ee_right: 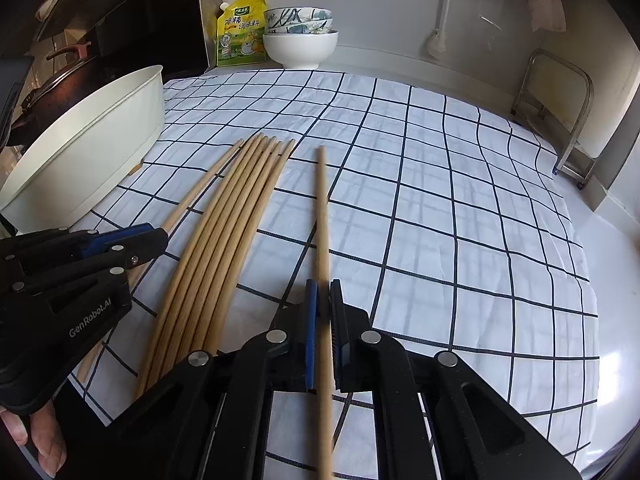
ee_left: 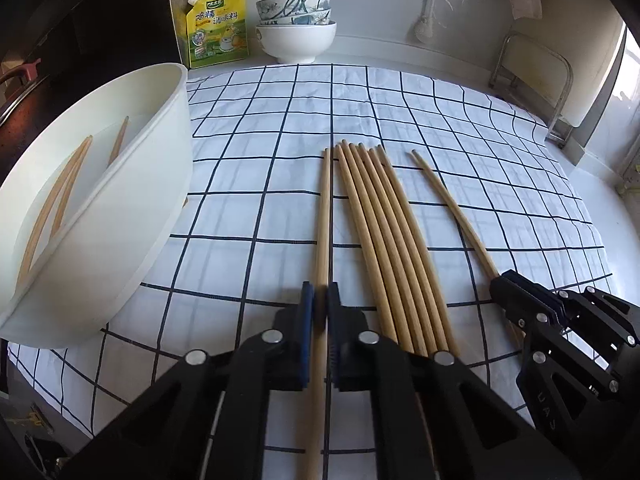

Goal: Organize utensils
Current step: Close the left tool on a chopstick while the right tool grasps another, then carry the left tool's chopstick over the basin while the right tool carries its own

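Observation:
Several wooden chopsticks [ee_left: 384, 240] lie side by side on the checked cloth [ee_left: 460, 128]; they also show in the right wrist view [ee_right: 224, 240]. My left gripper [ee_left: 321, 296] is shut on one chopstick [ee_left: 323, 208] just left of the bundle. My right gripper [ee_right: 324, 300] is shut on another chopstick [ee_right: 322, 208] right of the bundle; that chopstick [ee_left: 452, 204] and the right gripper [ee_left: 505, 280] show in the left wrist view. The left gripper [ee_right: 160, 236] shows in the right wrist view. A white tub [ee_left: 100, 208] at the left holds three chopsticks [ee_left: 60, 200].
A stack of bowls [ee_left: 296, 28] and a yellow seasoning pouch [ee_left: 214, 26] stand at the back by the wall. A metal rack [ee_left: 536, 80] is at the back right. A dark pan [ee_right: 52, 84] sits beyond the tub [ee_right: 88, 148].

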